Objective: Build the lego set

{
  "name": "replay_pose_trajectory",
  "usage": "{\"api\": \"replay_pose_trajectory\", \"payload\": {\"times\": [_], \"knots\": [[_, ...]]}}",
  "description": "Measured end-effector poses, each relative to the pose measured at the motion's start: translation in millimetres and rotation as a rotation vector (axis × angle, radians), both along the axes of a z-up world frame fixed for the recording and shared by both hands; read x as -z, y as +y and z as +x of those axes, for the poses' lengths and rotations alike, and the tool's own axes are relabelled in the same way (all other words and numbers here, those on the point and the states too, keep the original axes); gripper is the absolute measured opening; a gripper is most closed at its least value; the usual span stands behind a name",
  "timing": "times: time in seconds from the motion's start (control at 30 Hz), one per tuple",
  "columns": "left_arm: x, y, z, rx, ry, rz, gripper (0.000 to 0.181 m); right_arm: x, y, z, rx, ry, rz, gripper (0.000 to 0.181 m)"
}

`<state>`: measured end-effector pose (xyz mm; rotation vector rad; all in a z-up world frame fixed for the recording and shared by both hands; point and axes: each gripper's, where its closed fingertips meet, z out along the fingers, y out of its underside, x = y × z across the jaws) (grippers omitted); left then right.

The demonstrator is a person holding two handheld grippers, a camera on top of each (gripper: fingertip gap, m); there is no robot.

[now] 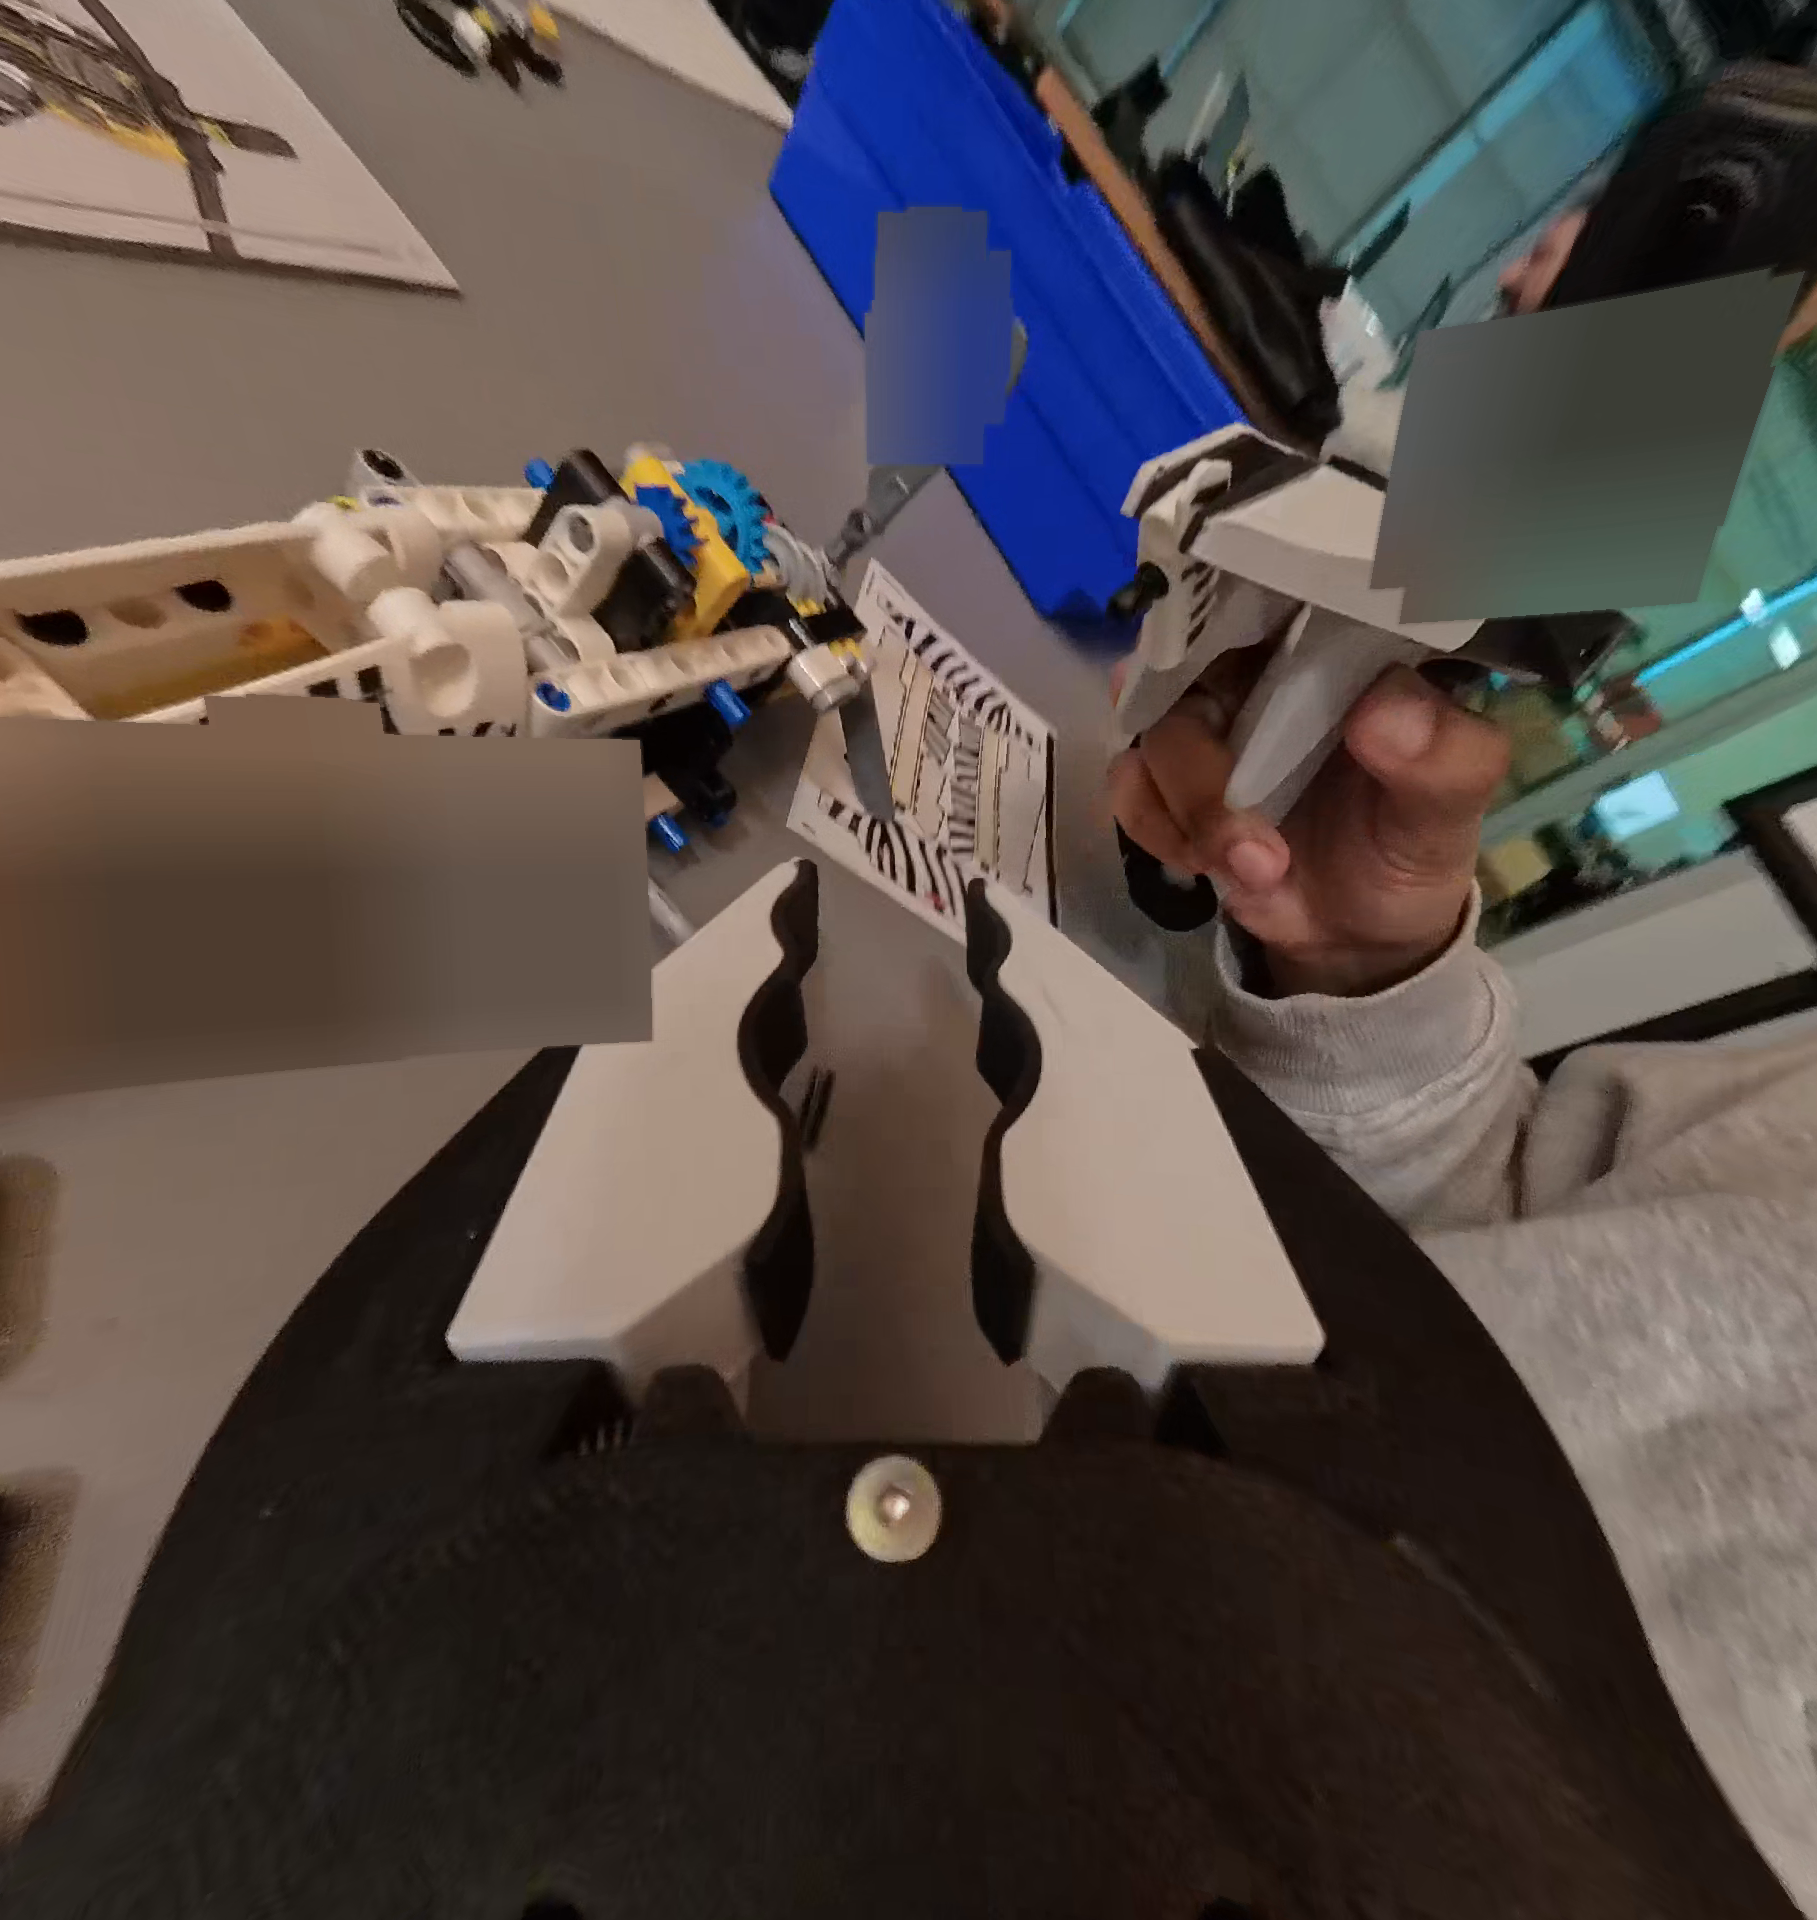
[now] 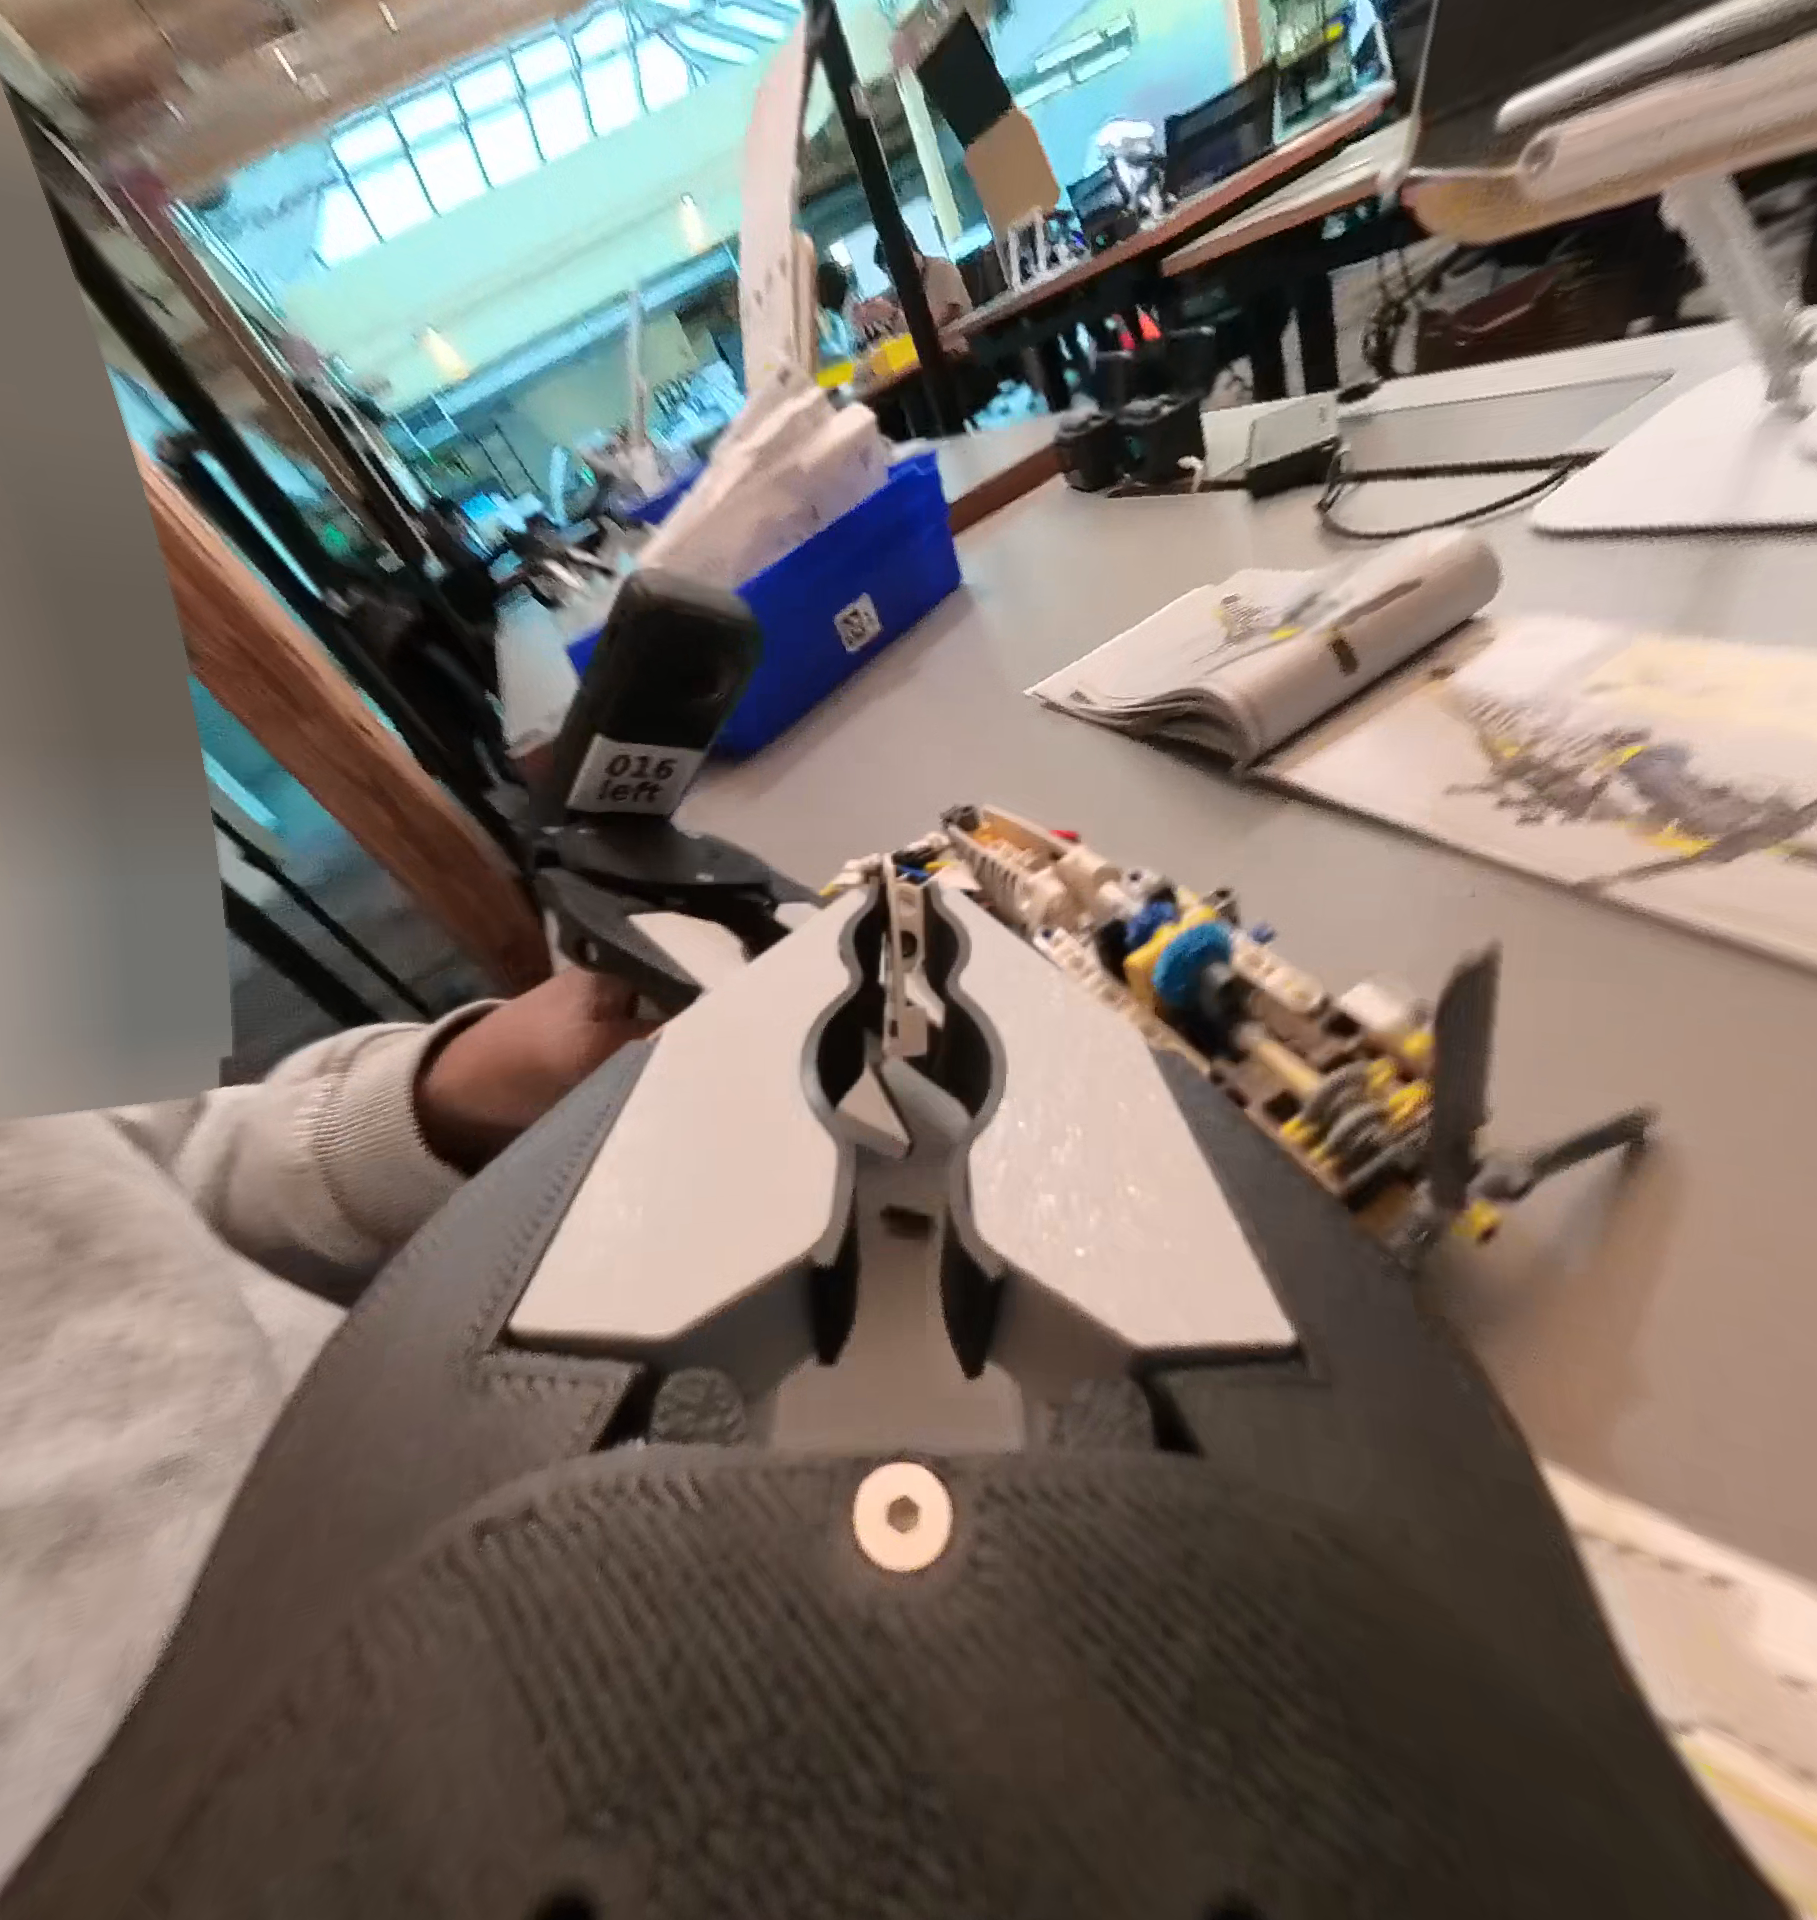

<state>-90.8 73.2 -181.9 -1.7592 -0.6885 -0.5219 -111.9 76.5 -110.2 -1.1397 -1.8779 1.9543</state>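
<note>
Left wrist view: grey worktop (image 1: 592, 312), then a blue bin (image 1: 945, 135) at its far edge. The white, yellow and blue lego model (image 1: 530, 592) lies on the worktop left of the left tongs (image 1: 888, 894), which gape with nothing between them. A striped sticker sheet (image 1: 971, 748) lies just past their tips. In the right wrist view an open booklet (image 2: 1288, 665) lies beyond the model. The right tongs (image 2: 899, 914) pinch a small white piece (image 2: 902, 982) beside it.

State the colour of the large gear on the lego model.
Blue gear; clearest in the left wrist view.
</note>
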Motion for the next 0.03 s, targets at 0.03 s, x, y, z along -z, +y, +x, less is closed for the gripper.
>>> {"api": "replay_pose_trajectory", "payload": {"times": [0.03], "knots": [[-3.3, 1.3, -2.5, -0.023, -0.032, 0.039, 0.030, -2.3, -1.8, -6.2, 0.001, 0.008, 0.069, 0.005]]}}
